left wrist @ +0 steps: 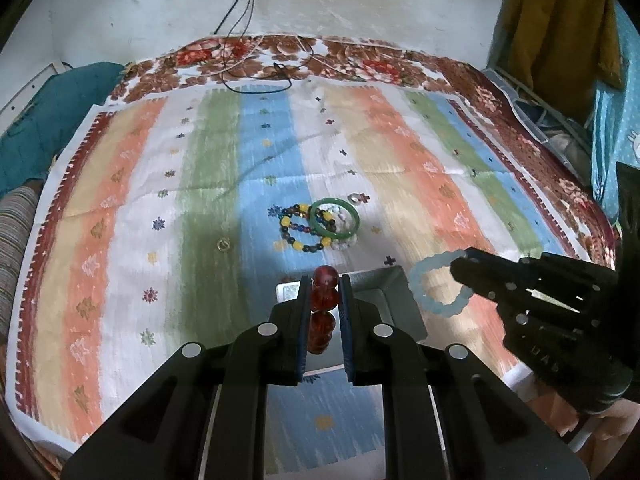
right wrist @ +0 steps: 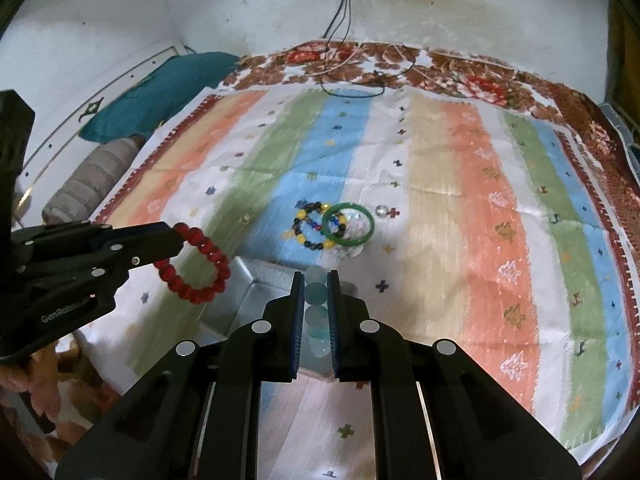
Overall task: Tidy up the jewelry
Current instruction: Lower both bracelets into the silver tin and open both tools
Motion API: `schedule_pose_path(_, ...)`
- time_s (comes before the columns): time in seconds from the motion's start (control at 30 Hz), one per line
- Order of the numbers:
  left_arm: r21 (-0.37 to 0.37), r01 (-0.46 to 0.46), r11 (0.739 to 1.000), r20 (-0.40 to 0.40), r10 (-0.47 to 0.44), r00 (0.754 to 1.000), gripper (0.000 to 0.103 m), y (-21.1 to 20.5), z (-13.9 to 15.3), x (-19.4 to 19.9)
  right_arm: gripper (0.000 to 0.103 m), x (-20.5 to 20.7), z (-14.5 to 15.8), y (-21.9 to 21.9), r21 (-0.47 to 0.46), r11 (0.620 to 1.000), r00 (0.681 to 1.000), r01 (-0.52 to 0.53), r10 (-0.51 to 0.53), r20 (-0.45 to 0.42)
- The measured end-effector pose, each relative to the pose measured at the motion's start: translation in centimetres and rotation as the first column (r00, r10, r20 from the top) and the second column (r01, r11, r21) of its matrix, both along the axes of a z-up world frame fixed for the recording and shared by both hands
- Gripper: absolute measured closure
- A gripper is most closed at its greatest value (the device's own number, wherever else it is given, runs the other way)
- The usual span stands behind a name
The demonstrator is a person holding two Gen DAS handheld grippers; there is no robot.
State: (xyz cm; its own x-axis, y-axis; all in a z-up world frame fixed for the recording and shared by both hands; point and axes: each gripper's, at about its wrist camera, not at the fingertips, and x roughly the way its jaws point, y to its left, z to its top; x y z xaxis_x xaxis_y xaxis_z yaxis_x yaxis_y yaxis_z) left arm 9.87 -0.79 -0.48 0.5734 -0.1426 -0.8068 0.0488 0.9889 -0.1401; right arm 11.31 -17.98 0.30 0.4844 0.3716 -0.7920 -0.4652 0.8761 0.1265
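Observation:
My left gripper (left wrist: 325, 280) is shut on a red bead bracelet (left wrist: 323, 300) and holds it above a silver metal tray (left wrist: 394, 284). The bracelet hangs as a ring in the right wrist view (right wrist: 198, 266). My right gripper (right wrist: 316, 278) is shut on a pale blue bead bracelet (right wrist: 316, 292), also over the tray (right wrist: 256, 276); it shows as a ring in the left wrist view (left wrist: 436, 284). On the striped cloth lie a green bangle (left wrist: 334, 217), a multicoloured bead bracelet (left wrist: 298, 226), a pale bead bracelet (left wrist: 344, 242), a silver ring (left wrist: 353, 198) and a gold ring (left wrist: 224, 245).
The striped cloth (left wrist: 160, 184) covers a floral blanket (left wrist: 280, 56) on a bed. Black cables (left wrist: 256, 80) lie at the far edge. A teal cloth (left wrist: 44, 120) and a striped pillow (right wrist: 92, 184) sit at the left. Mustard clothing (left wrist: 560, 20) hangs at the right.

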Motion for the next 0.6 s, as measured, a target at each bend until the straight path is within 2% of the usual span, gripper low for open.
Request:
schedule_pose_path(0.1,0.003,-0.035,0.999,-0.026,0.035,0.999,0.087,0.3,-0.5,0.4,0.088,0.2,-0.4,-0.1,0.008,1.000,1.000,0.005,-0.005,-0.014)
schedule_pose_path(0.13,0.004,-0.048,0.999,-0.027,0.048,0.998,0.078,0.3,-0.5,0.4,0.076,0.5,-0.4,-0.2,0.009,1.000,1.000,0.011,-0.011,-0.019)
schedule_pose_path(0.2,0.006,-0.082,0.997,-0.028,0.082,0.996,0.074,1.0,-0.6,0.8,0.060,0.9,-0.6,-0.5,0.010,0.999,0.999,0.032,-0.032,-0.022)
schedule_pose_path(0.3,-0.003,-0.121,0.993,-0.042,0.121,0.992,0.074,2.1,-0.8,1.2,0.060,1.5,-0.8,-0.7,-0.013,0.998,0.998,0.056,-0.056,-0.024)
schedule_pose_path(0.37,0.000,-0.135,0.991,-0.050,0.135,0.990,0.069,2.4,-1.0,1.6,0.058,2.1,-1.0,-1.0,-0.028,0.997,0.997,0.075,-0.076,-0.025)
schedule_pose_path(0.6,0.004,-0.143,0.990,-0.091,0.142,0.986,0.050,3.0,-2.2,3.5,0.041,5.0,-1.7,-1.5,-0.043,0.991,0.991,0.124,-0.126,-0.038)
